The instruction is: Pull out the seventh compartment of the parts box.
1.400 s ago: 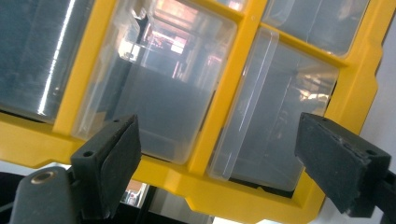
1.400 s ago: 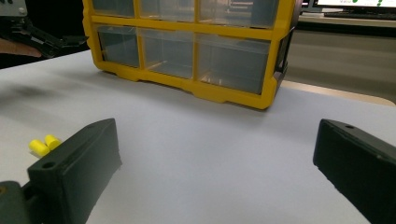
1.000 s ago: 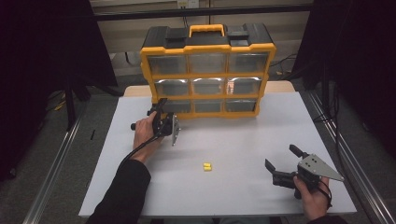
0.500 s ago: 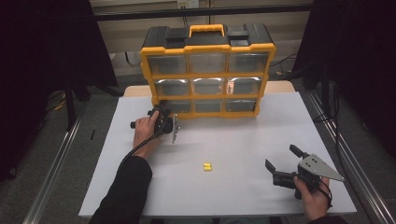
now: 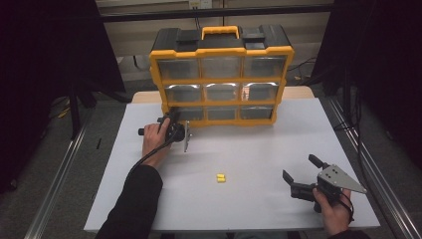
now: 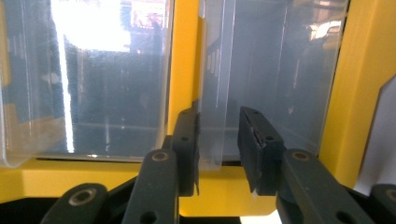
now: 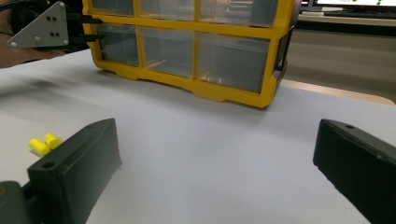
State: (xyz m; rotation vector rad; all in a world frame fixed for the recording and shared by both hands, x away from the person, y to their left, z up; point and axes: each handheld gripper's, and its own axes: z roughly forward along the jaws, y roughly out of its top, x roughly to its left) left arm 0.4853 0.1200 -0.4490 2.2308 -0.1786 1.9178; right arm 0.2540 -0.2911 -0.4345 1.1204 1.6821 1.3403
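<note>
White table (image 5: 259,149): yellow drawer organizer (image 5: 222,79) set at far edge; left gripper (image 6: 218,149) jaws, just closing, placed around bottom-left drawer's (image 6: 261,84) clear tab; right gripper (image 5: 299,174) jaws spread, empty; dark curtains (image 5: 45,74) hung around.

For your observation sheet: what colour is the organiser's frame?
Yellow frame, clearest in the high view.

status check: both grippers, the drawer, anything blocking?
Left gripper jaws just closing around bottom-left drawer tab, gap left. Right gripper open, idle on table. Yellow pieces lie apart, nothing blocking.
</note>
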